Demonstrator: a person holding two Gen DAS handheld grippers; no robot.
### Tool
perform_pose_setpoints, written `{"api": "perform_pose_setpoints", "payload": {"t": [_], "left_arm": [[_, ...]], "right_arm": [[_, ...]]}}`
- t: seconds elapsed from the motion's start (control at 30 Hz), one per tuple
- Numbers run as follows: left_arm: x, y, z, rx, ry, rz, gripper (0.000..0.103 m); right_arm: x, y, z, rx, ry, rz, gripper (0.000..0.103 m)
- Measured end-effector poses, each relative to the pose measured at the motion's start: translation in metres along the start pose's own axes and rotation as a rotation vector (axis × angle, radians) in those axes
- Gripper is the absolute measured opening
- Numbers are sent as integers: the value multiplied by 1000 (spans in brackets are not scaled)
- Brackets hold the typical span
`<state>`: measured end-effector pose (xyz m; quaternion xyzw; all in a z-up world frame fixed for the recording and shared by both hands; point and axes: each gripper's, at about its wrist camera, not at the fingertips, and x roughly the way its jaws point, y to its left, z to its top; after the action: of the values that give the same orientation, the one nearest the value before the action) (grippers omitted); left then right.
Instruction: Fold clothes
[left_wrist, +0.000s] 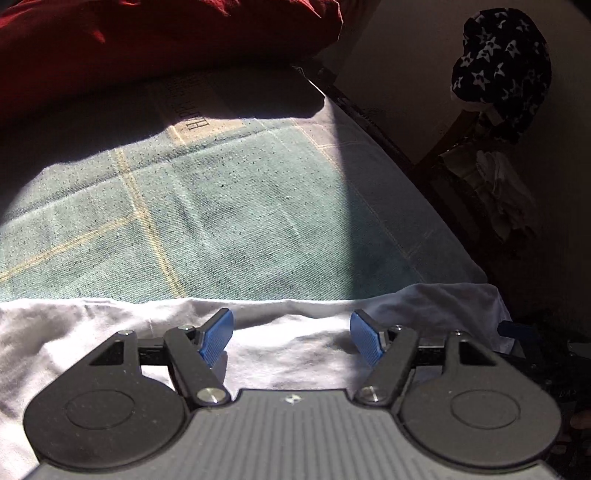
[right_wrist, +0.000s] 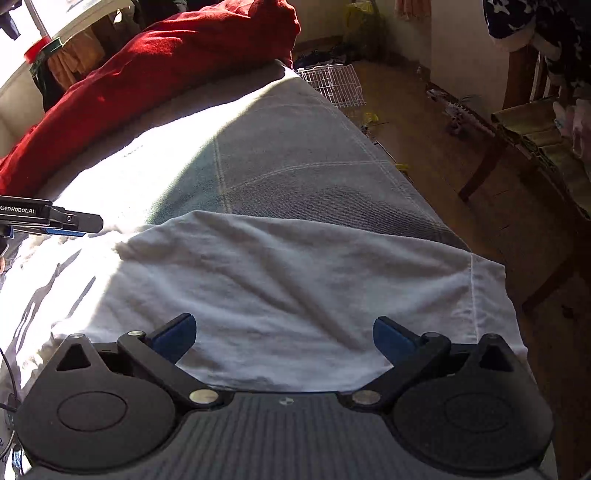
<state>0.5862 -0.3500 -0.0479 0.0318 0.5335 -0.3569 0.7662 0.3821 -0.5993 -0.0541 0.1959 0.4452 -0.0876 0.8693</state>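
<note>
step: between folds, nothing held | white garment (right_wrist: 280, 288) lies on the green-grey bed cover (right_wrist: 295, 162), its right edge at the bed side | left gripper (left_wrist: 291, 332) jaws apart, empty, above cloth | right gripper (right_wrist: 284, 339) jaws apart, empty | next: probably lower onto an edge and pinch it

A rumpled white garment (right_wrist: 280, 288) lies spread flat, its edge wrinkled.
</note>
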Motion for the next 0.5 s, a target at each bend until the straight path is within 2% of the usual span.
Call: {"api": "perform_pose_setpoints", "payload": {"t": [0.13,0.27,0.37,0.5], "left_arm": [[13,-10,-7,22,48,9,70],[19,-11,-17,34,65,41,72],[15,-23,-12,53,76,54,71],[15,-45,-4,53,67,-76,72]], "right_arm": [[25,5,13,-2,-16,72,103],[28,-23,2,16,4,-87,103],[14,-60,-8,122,23,-131,103],[3,-63,-8,155,21,-127,103]]}}
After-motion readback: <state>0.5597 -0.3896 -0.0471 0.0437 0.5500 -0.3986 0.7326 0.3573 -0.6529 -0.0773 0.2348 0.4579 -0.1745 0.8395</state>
